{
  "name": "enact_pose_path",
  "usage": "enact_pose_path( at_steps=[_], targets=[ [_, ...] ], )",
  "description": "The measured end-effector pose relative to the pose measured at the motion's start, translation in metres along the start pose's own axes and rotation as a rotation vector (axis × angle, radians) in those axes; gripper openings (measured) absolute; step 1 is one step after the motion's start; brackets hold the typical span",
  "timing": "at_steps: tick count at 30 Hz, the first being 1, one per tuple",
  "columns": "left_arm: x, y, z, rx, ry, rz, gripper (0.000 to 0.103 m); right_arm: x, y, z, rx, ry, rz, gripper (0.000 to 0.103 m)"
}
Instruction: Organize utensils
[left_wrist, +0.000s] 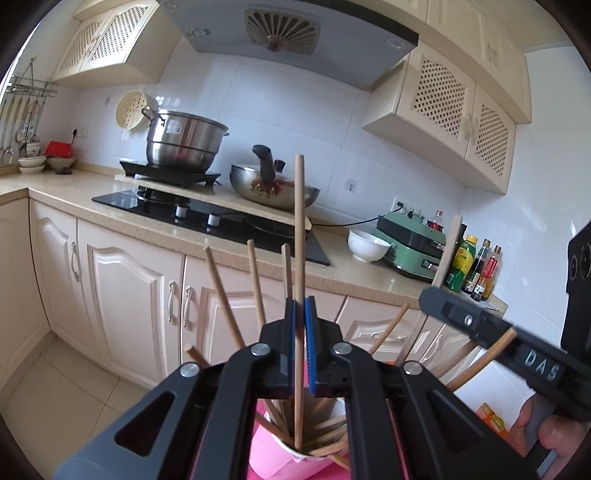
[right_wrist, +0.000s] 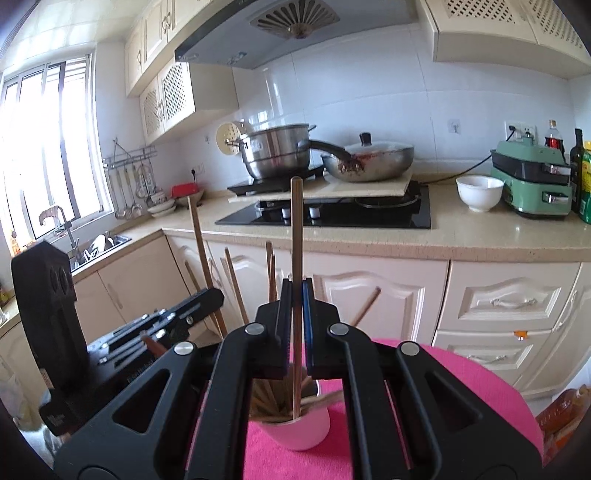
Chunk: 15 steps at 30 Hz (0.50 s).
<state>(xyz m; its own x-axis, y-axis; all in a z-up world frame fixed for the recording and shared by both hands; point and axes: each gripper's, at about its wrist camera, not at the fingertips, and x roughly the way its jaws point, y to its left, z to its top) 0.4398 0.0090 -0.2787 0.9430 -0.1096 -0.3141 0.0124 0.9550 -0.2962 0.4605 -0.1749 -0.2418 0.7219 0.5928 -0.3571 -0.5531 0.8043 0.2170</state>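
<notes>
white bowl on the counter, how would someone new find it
Start at the black stove set into the beige counter and look right. The white bowl stands alone between the stove and a green appliance, the only open white dish on that stretch.

Pink cloth — white cup, tan wooden chopsticks.

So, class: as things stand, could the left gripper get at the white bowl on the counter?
Probably not yet: the left gripper is shut on a chopstick standing in the cup, while the white bowl sits apart on the counter.
</notes>
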Motion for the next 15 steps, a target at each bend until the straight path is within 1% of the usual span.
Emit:
enact_pose_path(
  at_steps=[1, 2, 3, 5, 7, 12, 14, 15],
  targets=[
    [0.0, 0.001, 0.001, -0.008, 0.014, -0.004, 0.006, 0.0, 0.0, -0.002, 0.002, 0.009, -0.002, 0.006],
    [0.0, 0.002, 0.001, -0.015, 0.025, -0.005, 0.01, 0.0, 0.0, -0.003, 0.003, 0.016, -0.004, 0.006],
    [-0.001, 0.003, 0.002, -0.02, 0.034, -0.001, 0.021, 0.0, 0.0, -0.006, 0.006, 0.028, -0.009, 0.006],
    [-0.002, 0.004, 0.005, -0.027, 0.048, 0.011, 0.031, 0.002, 0.0, -0.011, 0.013, 0.059, -0.013, 0.006],
    [-0.006, 0.006, 0.008, -0.041, 0.062, 0.017, 0.031, 0.003, 0.002, -0.016, 0.017, 0.084, -0.014, 0.006],
    [-0.017, 0.005, 0.02, -0.029, 0.118, 0.058, 0.044, -0.002, 0.005, -0.015, 0.04, 0.111, -0.035, 0.008],
    [-0.026, 0.003, 0.026, -0.021, 0.137, 0.074, 0.048, -0.008, 0.008, -0.011, 0.047, 0.116, -0.052, 0.016],
    [-0.031, 0.002, 0.029, -0.015, 0.144, 0.088, 0.051, -0.012, 0.009, -0.009, 0.049, 0.112, -0.058, 0.029]
  ],
)
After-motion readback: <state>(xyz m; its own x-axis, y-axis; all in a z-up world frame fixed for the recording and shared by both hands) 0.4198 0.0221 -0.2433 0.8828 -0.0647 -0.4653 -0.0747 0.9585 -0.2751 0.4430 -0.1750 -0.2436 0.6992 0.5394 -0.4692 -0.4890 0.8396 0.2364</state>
